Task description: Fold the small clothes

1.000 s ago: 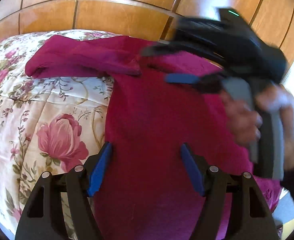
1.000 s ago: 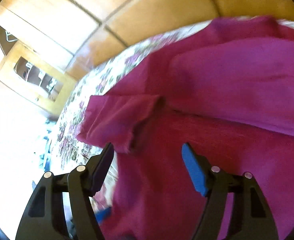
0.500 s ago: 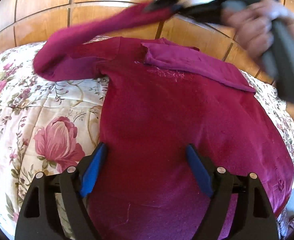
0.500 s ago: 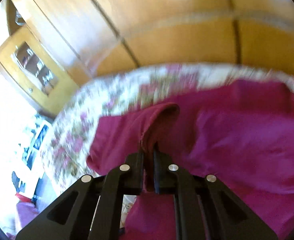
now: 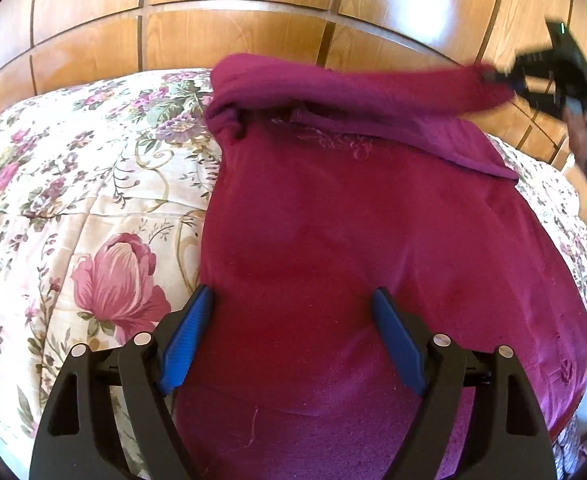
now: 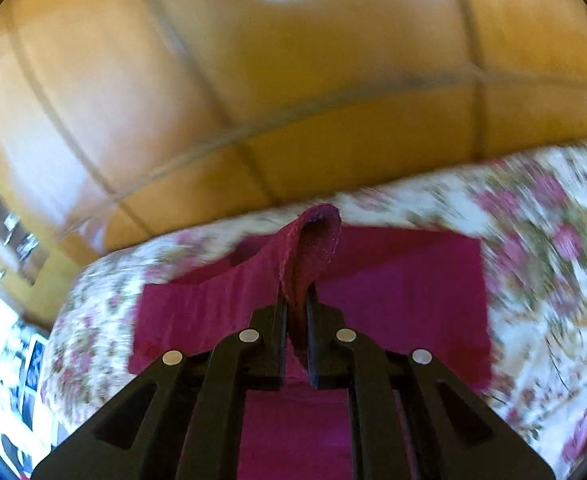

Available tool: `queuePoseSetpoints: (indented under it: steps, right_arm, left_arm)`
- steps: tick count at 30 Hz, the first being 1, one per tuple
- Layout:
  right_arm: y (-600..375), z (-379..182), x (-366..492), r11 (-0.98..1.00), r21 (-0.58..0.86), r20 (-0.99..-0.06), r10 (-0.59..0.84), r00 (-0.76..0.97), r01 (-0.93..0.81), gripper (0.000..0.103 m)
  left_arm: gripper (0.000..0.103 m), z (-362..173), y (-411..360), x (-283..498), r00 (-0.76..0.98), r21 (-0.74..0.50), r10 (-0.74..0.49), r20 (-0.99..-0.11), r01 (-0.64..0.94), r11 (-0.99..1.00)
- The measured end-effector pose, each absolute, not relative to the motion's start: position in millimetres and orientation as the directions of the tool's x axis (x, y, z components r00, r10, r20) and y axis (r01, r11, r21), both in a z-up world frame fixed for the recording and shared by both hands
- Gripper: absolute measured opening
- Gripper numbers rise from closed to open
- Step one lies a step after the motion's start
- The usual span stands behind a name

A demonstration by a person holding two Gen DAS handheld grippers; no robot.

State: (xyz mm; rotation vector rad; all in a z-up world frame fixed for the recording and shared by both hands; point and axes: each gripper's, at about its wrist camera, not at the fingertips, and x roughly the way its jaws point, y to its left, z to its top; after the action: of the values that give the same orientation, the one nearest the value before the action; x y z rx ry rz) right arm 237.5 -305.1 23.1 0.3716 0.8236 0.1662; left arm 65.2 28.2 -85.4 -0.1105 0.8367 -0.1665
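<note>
A magenta long-sleeved top (image 5: 365, 248) lies flat on the floral bedspread (image 5: 73, 184). My left gripper (image 5: 293, 332) is open and empty, low over the top's lower part. My right gripper (image 6: 296, 300) is shut on the top's left sleeve (image 6: 313, 248) and holds it raised above the garment. In the left wrist view that sleeve (image 5: 353, 84) stretches across the chest to my right gripper (image 5: 497, 78) at the far right. The other sleeve (image 5: 453, 140) lies folded over the chest.
A wooden panelled headboard (image 5: 253, 28) rises behind the bed. The bedspread (image 6: 553, 248) extends on both sides of the top. A cabinet with glass doors (image 6: 9, 236) stands at the left of the right wrist view.
My right gripper shut on the left sleeve, lifted it and carried it across the chest to the right. My left gripper stayed open over the lower part.
</note>
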Motion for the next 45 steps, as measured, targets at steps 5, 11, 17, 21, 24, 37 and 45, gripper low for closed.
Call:
queuePoseSetpoints:
  steps: [5, 11, 17, 21, 24, 37, 45]
  right_arm:
    - [-343, -30, 240, 0.918, 0.374, -0.768, 0.227, 0.599, 0.132, 0.014]
    - [-364, -19, 211, 0.902, 0.394, -0.715, 0.179, 0.676, 0.177, 0.053]
    - [-330, 4, 210, 0.913, 0.403, -0.656, 0.241, 0.716, 0.062, 0.061]
    - [-303, -19, 222, 0.947, 0.319, -0.715, 0.215, 0.665, 0.037, 0.061]
    - [-299, -51, 225, 0.974, 0.219, -0.762, 0.138, 0.632, 0.051, 0.062]
    - [-279, -51, 218, 0.993, 0.108, -0.727, 0.107, 0.678, -0.041, 0.082]
    - [-279, -31, 245, 0.989, 0.144, -0.708, 0.115, 0.697, -0.016, 0.084]
  left_arm:
    - [0.08, -74, 35, 73, 0.622, -0.205, -0.205, -0.755, 0.073, 0.976]
    - [0.08, -30, 55, 96, 0.689, -0.261, -0.21, -0.694, 0.031, 0.965]
    - [0.08, -5, 40, 146, 0.752, -0.224, -0.186, -0.633, 0.051, 0.973]
    - [0.08, -11, 22, 188, 0.74, -0.167, -0.169, -0.651, 0.078, 0.983]
    - [0.08, -38, 20, 212, 0.678, -0.142, -0.138, -0.722, 0.051, 0.989]
    - [0.08, -35, 20, 204, 0.706, -0.063, -0.08, -0.703, 0.051, 0.997]
    - [0.08, -26, 19, 254, 0.708, -0.072, -0.07, -0.703, 0.026, 0.997]
